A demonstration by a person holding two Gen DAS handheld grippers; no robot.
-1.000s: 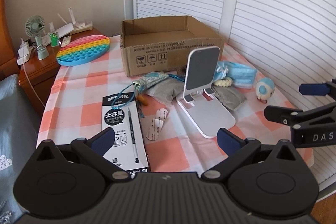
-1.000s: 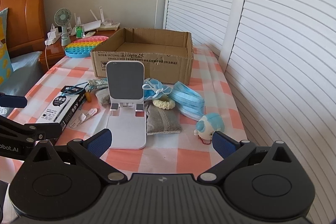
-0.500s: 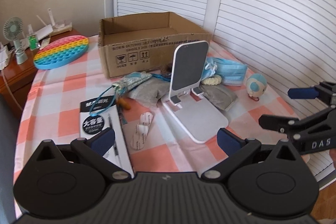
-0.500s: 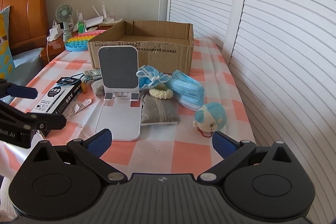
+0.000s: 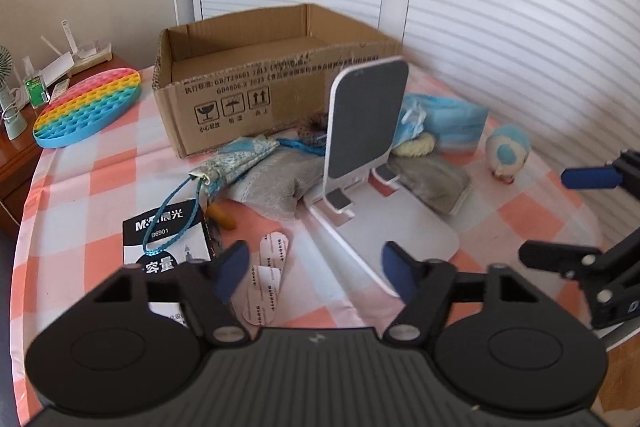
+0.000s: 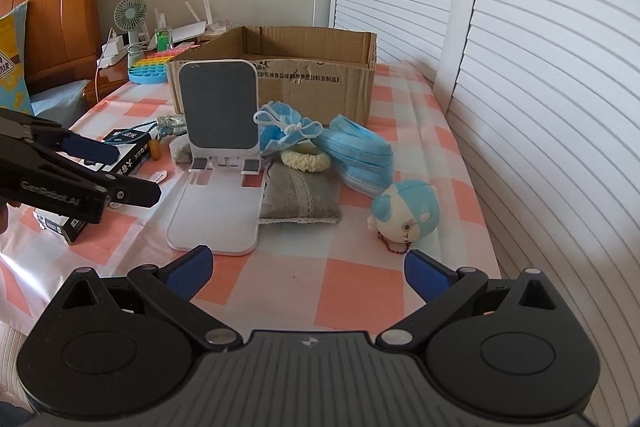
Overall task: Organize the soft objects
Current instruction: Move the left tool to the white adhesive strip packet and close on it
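An open cardboard box stands at the back of the checked table. In front of it lie blue face masks, a cream scrunchie, grey pouches, a patterned drawstring pouch and a blue-and-white plush doll. My left gripper hovers over the white stickers and the phone stand's base. Its jaws are closing, with nothing pressed between them. My right gripper hangs open near the front edge, short of the doll.
A white phone stand rises amid the soft things. A black pen box lies at the left and a rainbow pop-it pad at the back left. Louvred doors line the right side; a nightstand with a fan stands at the left.
The left gripper's jaws have narrowed, and it has moved forward and down toward the table. The right gripper has sunk closer to the tabletop and the doll.
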